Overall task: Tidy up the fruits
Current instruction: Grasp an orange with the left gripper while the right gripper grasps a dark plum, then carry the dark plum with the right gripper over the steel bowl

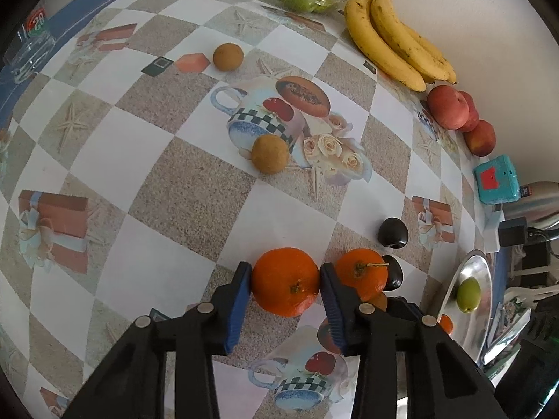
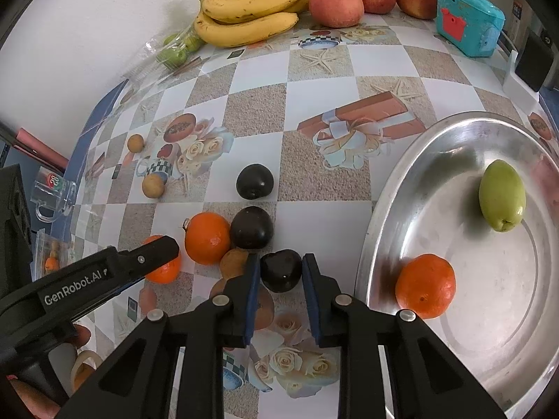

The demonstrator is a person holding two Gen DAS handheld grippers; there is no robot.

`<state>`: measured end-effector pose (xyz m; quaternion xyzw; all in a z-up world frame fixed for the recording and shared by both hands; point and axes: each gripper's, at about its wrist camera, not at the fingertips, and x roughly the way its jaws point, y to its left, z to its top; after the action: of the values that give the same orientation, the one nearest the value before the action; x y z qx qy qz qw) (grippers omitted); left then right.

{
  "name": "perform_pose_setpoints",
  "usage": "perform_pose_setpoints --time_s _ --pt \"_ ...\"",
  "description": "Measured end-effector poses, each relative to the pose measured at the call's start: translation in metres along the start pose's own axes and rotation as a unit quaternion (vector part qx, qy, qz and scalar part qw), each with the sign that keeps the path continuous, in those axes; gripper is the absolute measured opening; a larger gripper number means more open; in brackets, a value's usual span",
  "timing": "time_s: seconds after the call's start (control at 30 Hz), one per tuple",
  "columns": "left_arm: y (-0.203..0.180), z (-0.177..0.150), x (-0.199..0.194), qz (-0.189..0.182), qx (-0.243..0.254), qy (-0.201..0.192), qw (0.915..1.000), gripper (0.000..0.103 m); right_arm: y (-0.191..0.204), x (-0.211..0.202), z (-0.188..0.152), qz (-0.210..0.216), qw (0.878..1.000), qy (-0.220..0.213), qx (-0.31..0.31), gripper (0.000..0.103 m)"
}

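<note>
The worktop [image 2: 255, 104] wears a checked cloth of white and sandy squares, printed with gift boxes, roses, starfish and cups. At its far right edge, against the pale wall [image 2: 87, 35], sits a turquoise toy camera [image 2: 468, 24] with a red front patch. Right of it stands a black block [image 2: 534, 59] on a white base. Off the left edge, a clear glass mug [image 2: 52, 192] with a red-and-green label rests on a blue surface.
</note>
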<state>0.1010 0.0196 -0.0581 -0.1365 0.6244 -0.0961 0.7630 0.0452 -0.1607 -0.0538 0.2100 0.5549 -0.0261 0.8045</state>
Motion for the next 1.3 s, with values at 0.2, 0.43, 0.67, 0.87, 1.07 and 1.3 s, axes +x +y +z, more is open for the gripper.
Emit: perform_pose_setpoints --time_s 0.2,0.43,0.67,0.87,1.07,1.3 --pt "0.000 0.001 0.000 -0.002 -0.001 -0.001 1.0000 0.042 0.001 -0.002 0.000 0.003 1.000 -0.002 0.001 0.025" --pt "0.003 0.002 -0.009 -0.006 -0.006 -0.012 0.9999 0.042 -0.001 -0.009 0.000 0.007 1.000 -0.007 0.002 0.025" --pt "0.001 0.004 -0.028 -0.020 -0.005 -0.039 0.9990 0.042 -0.001 -0.023 0.001 0.013 1.000 -0.020 0.005 0.025" --pt "-0.005 0.006 -0.049 -0.030 0.003 -0.070 0.9971 0.042 -0.001 -0.041 0.002 0.020 0.999 -0.041 0.009 0.025" --pt "-0.011 0.005 -0.057 -0.032 0.012 -0.081 0.9961 0.042 0.002 -0.057 0.003 0.028 0.998 -0.057 0.007 0.025" --pt "-0.023 0.000 -0.057 -0.028 0.031 -0.083 0.9957 0.042 -0.005 -0.059 0.001 0.016 0.998 -0.056 0.016 0.025"
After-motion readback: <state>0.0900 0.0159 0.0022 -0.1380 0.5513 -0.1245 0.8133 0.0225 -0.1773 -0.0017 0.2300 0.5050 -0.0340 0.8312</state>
